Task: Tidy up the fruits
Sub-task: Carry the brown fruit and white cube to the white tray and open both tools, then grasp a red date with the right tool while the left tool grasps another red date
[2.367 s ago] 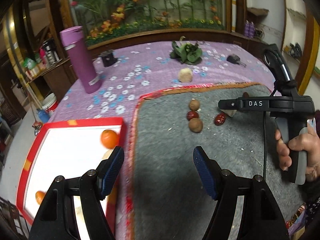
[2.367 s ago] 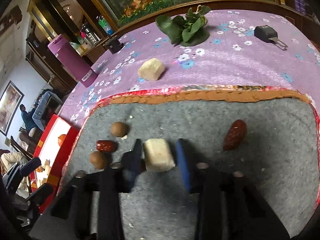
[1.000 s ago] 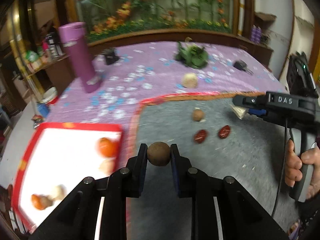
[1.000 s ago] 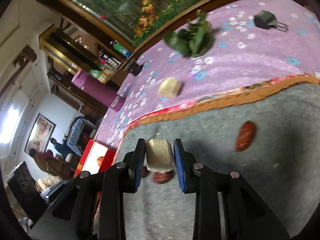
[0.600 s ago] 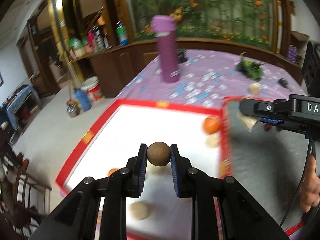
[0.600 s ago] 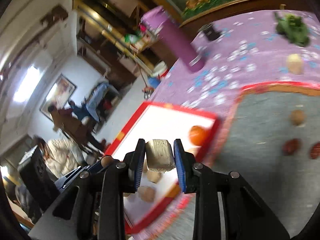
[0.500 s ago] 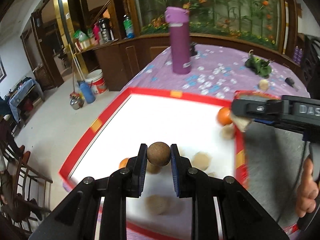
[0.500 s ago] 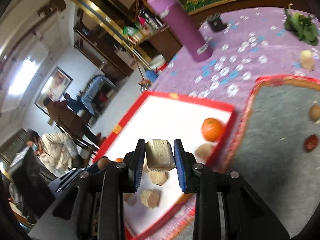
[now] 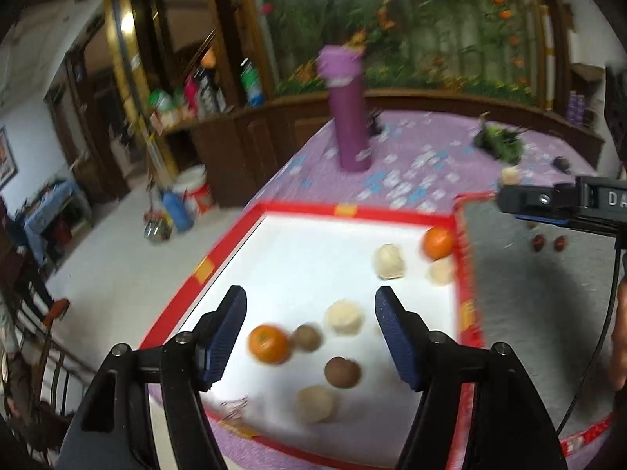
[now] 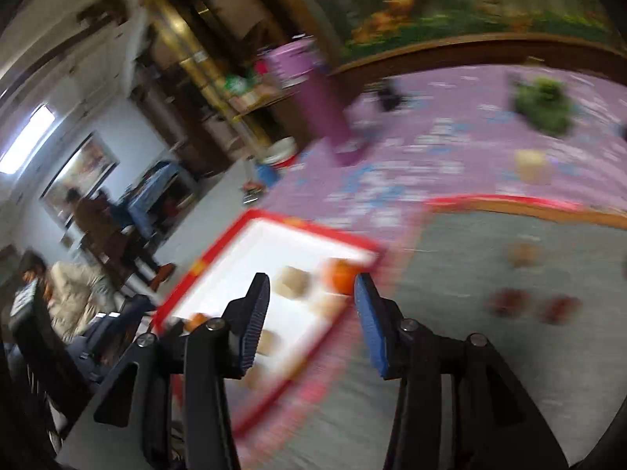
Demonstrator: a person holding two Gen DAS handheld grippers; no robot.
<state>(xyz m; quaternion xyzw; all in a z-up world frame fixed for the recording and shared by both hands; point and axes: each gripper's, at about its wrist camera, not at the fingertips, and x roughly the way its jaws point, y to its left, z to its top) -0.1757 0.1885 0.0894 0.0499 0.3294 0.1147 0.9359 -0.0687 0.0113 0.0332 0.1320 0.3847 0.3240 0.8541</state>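
- Purple flowered cloth (image 9: 411, 172) covers my table, with a grey felt mat (image 9: 521, 297) over its right part and a red-rimmed white tray (image 9: 250, 243) at the left edge.
- My left gripper (image 9: 309, 333) is spread wide and empty above the tray's near half; half a second ago it was pinching a round brown fruit (image 9: 341, 372), which now lies on the tray floor just below the fingers.
- My right gripper (image 10: 311, 313) is likewise spread and empty over the tray's right rim; the pale tan block (image 10: 292, 282) it carried now sits inside the tray, as best I can tell through the blur.
- I read that as both drops done, so two more pieces are sorted and both tools are free to fetch again.
- Tray contents in the left view: an orange (image 9: 269, 344) near the left rim, a second orange (image 9: 438, 242) in the far right corner, pale lumps (image 9: 388, 261) beside it and mid-tray, and brown fruits near the front.
- Two red dates (image 10: 509, 302) and a small brown fruit (image 10: 524, 254) lie out on the felt mat, and a pale lump (image 10: 532, 166) on the cloth beyond its far edge.
- A tall purple flask (image 9: 350, 117) stands near the cloth's far left edge, well apart from the tray.
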